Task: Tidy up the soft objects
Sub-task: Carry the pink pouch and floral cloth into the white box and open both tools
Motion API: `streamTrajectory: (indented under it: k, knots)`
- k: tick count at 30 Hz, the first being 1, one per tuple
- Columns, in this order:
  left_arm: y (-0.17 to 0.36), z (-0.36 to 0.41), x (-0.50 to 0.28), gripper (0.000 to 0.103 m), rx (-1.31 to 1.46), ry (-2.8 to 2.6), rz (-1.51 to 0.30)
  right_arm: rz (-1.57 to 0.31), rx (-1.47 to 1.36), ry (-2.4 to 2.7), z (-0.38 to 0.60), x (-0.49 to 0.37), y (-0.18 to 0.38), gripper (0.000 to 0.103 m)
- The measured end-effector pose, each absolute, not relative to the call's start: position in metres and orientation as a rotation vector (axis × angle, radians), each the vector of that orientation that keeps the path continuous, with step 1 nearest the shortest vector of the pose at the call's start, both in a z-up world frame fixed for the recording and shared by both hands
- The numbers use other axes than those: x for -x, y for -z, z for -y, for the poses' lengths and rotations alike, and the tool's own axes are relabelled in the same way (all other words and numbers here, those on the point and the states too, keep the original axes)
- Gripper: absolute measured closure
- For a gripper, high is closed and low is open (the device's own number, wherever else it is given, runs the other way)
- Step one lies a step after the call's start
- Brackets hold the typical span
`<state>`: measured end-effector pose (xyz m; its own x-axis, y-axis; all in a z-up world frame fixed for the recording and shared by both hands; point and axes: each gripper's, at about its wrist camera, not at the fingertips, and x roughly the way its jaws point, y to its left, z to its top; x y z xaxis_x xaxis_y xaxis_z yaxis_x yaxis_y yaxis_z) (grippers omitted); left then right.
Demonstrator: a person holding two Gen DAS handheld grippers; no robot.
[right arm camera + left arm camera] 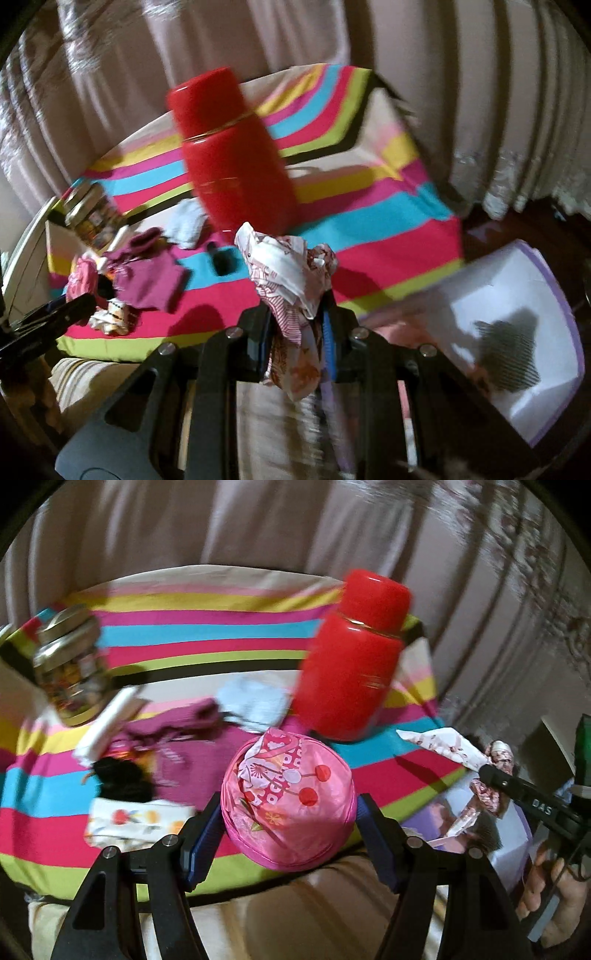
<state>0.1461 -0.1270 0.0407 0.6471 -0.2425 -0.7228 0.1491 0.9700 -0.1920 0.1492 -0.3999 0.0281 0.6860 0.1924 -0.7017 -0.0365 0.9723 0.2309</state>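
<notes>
Open striped cloth (388,236) right of the red flask (236,162) (clothes and jar (92,218) crowding left)

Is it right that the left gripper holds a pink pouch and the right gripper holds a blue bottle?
Not quite. The right gripper holds a bunched white and red cloth, as the right wrist view shows. The left gripper does hold the pink pouch.

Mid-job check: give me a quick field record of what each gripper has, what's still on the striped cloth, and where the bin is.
left gripper: jaws shut on pink pouch
right gripper: jaws shut on patterned white cloth
on striped cloth: red flask, glass jar, maroon garment, pale blue cloth
bin: white box, beside the table, right of the right gripper
</notes>
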Motion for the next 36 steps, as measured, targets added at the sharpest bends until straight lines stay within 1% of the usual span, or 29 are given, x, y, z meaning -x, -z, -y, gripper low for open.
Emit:
streamTrajectory:
  k: [11,21,25,26,28,30,32,36]
  knots:
    - [-0.042,0.236,-0.136,0.033,0.019,0.419,-0.866,-0.828,-0.278,0.041,0.496,-0.125,-0.013,0.076]
    - [-0.037,0.31,-0.121,0.033,-0.032,0.592,-0.888,-0.799,-0.271,0.156,0.538,-0.107,-0.018,0.076]
    - [-0.039,0.333,-0.109,0.031,-0.033,0.672,-0.876,-0.791,-0.281,0.184,0.551,-0.103,-0.019,0.076]
    - [-0.038,0.338,-0.106,0.029,-0.025,0.716,-0.882,-0.795,-0.289,0.192,0.554,-0.103,-0.019,0.073]
    - [-0.035,0.344,-0.104,0.022,-0.018,0.778,-0.903,-0.805,-0.306,0.212,0.56,-0.103,-0.016,0.063]
    - [-0.031,0.349,-0.102,0.019,-0.028,0.794,-0.911,-0.815,-0.325,0.225,0.565,-0.103,-0.014,0.04]
    - [-0.029,0.349,-0.101,0.018,-0.036,0.786,-0.916,-0.815,-0.328,0.234,0.566,-0.102,-0.014,0.031]
    - [-0.03,0.343,-0.103,0.018,-0.006,0.768,-0.924,-0.821,-0.316,0.237,0.563,-0.103,-0.016,0.029]
